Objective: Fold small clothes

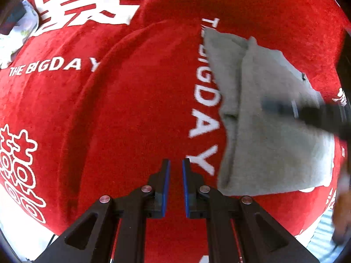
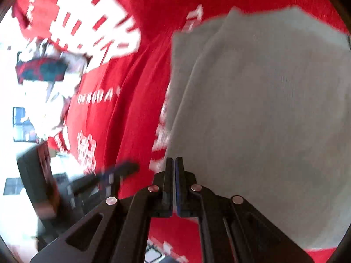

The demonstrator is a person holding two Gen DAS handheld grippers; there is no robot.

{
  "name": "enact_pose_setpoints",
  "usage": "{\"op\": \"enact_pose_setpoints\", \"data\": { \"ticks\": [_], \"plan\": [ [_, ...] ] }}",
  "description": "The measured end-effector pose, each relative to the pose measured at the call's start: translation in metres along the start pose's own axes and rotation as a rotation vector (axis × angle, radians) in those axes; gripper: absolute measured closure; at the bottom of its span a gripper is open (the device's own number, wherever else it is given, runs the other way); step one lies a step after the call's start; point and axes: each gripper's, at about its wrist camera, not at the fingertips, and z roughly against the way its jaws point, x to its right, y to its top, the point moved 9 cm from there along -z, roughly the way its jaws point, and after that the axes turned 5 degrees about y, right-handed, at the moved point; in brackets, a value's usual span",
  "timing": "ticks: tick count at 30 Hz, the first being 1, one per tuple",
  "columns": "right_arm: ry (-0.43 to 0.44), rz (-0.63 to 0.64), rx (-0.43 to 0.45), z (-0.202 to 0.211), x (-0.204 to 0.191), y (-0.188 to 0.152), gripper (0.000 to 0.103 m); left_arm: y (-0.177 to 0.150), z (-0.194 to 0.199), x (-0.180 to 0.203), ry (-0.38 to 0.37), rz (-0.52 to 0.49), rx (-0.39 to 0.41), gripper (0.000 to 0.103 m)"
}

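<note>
Hovering: left gripper [image 1: 176, 164] fingers slightly apart, empty; grey garment [image 1: 269, 118] frame right, nearer right gripper [image 2: 174, 162], fingers together.

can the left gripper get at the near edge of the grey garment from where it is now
Probably yes. The left gripper is open and empty over the red cloth, with the grey garment just to its right and nothing between. The right gripper crosses only the garment's far side.

A plush red cloth [image 1: 136, 100] with white lettering is covering the work surface, lying in soft ridges. Bright daylight is washing out the left edge, where a pale floral fabric [image 1: 19, 32] is showing beyond the cloth.
</note>
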Motion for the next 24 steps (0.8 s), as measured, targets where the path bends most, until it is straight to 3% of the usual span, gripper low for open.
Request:
{"op": "enact_pose_setpoints", "data": {
  "ticks": [3,5,10,17,20,23,24],
  "plan": [
    [0.013,-0.021,-0.081,-0.029,0.002,-0.028,0.1,0.004,0.0,-0.005,0.015,-0.004,0.007,0.091],
    [0.032,-0.03,-0.077,-0.032,-0.001,-0.037,0.1,0.006,-0.001,-0.006,0.028,-0.007,0.008,0.091],
    [0.031,-0.048,-0.088,-0.01,0.01,-0.058,0.1,0.006,-0.002,-0.002,0.037,-0.011,0.004,0.091],
    [0.004,-0.144,-0.007,0.038,0.051,-0.071,0.099,0.008,-0.001,0.015,0.015,-0.024,0.014,0.089],
    [0.003,-0.185,0.03,0.056,0.065,-0.075,0.099,0.009,0.003,0.021,0.015,-0.017,0.028,0.002],
    [0.007,-0.229,0.063,0.069,0.078,-0.08,0.097,0.012,0.009,0.026,0.027,-0.028,0.057,0.001],
    [0.008,-0.242,0.073,0.073,0.081,-0.081,0.083,0.013,0.01,0.026,0.035,-0.028,0.06,0.001]
  ]
}}
